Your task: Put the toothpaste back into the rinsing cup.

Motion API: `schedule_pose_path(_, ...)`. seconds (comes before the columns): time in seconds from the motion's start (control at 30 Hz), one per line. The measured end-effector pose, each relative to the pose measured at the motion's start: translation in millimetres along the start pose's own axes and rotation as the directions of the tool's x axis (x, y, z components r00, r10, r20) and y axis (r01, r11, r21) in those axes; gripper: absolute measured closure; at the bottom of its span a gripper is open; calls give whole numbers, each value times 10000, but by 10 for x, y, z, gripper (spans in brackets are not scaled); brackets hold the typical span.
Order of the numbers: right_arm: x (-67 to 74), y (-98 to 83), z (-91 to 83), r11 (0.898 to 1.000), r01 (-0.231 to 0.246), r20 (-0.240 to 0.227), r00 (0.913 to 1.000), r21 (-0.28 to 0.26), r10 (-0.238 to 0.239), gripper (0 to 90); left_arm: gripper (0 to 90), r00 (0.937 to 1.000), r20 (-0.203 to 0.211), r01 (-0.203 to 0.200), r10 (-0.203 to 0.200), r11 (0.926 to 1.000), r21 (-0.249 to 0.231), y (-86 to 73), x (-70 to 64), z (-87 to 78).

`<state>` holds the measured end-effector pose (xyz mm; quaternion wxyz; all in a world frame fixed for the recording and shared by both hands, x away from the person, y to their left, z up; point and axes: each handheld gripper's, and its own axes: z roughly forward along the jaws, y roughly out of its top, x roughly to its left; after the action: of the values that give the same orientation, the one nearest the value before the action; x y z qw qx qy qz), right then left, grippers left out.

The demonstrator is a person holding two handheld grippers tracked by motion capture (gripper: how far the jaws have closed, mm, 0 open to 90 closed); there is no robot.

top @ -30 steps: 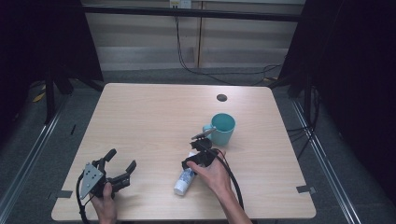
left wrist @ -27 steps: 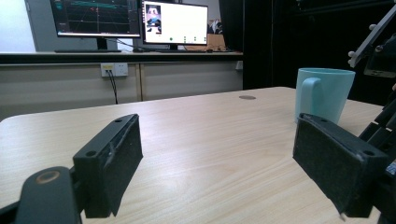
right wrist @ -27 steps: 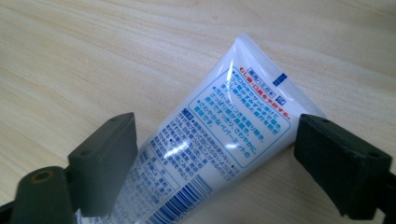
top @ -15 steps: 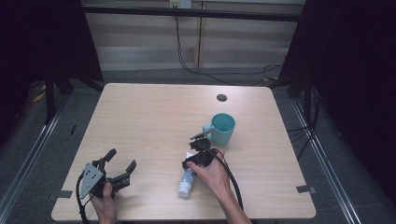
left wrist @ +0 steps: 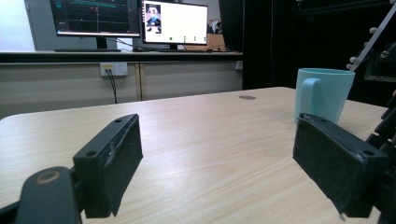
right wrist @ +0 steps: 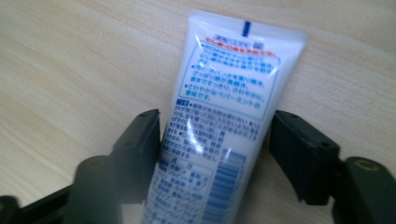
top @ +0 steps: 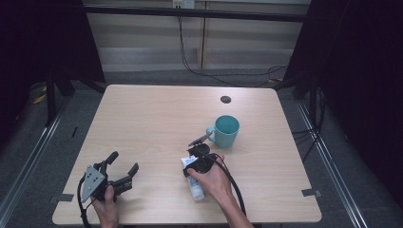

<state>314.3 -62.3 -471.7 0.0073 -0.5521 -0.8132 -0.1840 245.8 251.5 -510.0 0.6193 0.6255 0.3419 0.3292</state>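
Far left, near the front edge of the wooden table (top: 152, 118), the left gripper (top: 120, 167) sat low in the person's hand, jaws spread wide and empty, nothing between them but bare wood. Its own camera looked across the tabletop through that gap, with the teal mug (left wrist: 324, 95) upright beyond the right-hand jaw and well off from it.

Moving right along the front of the table, there was the white tube (top: 194, 183), lying flat on the wood. It lay under the right hand (top: 211, 179), and its long axis ran roughly from the mug side back toward the person, slightly slanted.

The right gripper (right wrist: 215, 140) straddled the tube crosswise. In the right gripper view the jaws stood one on each side of the tube's printed body; one pressed or nearly pressed its edge, while the other showed a thin gap. So, open around the tube and not yet clamped, by my reading. The crimped flat end pointed away from the gripper's camera.

That was the relation that mattered: tube dead centre between the right jaws, axis square to the squeeze, right hand by far the nearer. Just behind sat the mug (top: 226, 131), handle turned toward the left
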Motion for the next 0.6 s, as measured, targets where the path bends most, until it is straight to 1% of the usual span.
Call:
schedule_pose_path(0.03,-7,0,-11,9998,135,31,9999,139,-135,438,156,10000,1,-24,24,10000,2,0,-1,0)
schedule_pose_path(0.07,-7,0,-11,9998,135,31,9999,139,-135,438,156,10000,2,-20,20,10000,2,0,-1,0)
schedule_pose_path(0.1,-5,0,-13,9996,210,70,9998,171,-211,446,156,10000,-4,-12,12,10000,1,0,-1,0)
schedule_pose_path(0.13,-5,1,-12,9991,381,124,9992,184,-383,452,156,10000,1,-8,8,10000,-3,0,-2,0)
schedule_pose_path(0.2,12,6,-11,9984,488,222,9985,277,-495,463,156,10000,-5,-29,29,10000,-3,0,-1,0)
schedule_pose_path(0.3,42,16,-5,9948,916,432,9947,449,-936,471,156,10000,3,19,-19,10000,0,-1,-4,0)
schedule_pose_path(0.37,64,31,2,9913,1170,532,9913,596,-1202,464,156,10000,-4,-25,25,10000,0,0,-1,0)
schedule_pose_path(0.4,73,38,2,9909,1150,551,9914,704,-1190,457,156,10000,5,8,-8,10000,0,-1,-4,0)
schedule_pose_path(0.47,98,40,14,9857,1504,719,9852,753,-1558,445,156,10000,34,30,-30,10000,-5,-1,-6,1)
schedule_pose_path(0.5,108,40,16,9845,1572,771,9836,781,-1631,440,156,10000,-8,-32,32,10000,0,0,-1,0)
schedule_pose_path(0.53,119,39,23,9815,1722,856,9801,832,-1792,435,156,10000,30,-35,35,10000,5,0,-1,1)
schedule_pose_path(0.6,132,39,32,9778,1921,1009,9746,832,-2000,427,156,10000,48,37,-37,10000,-25,-2,-8,1)
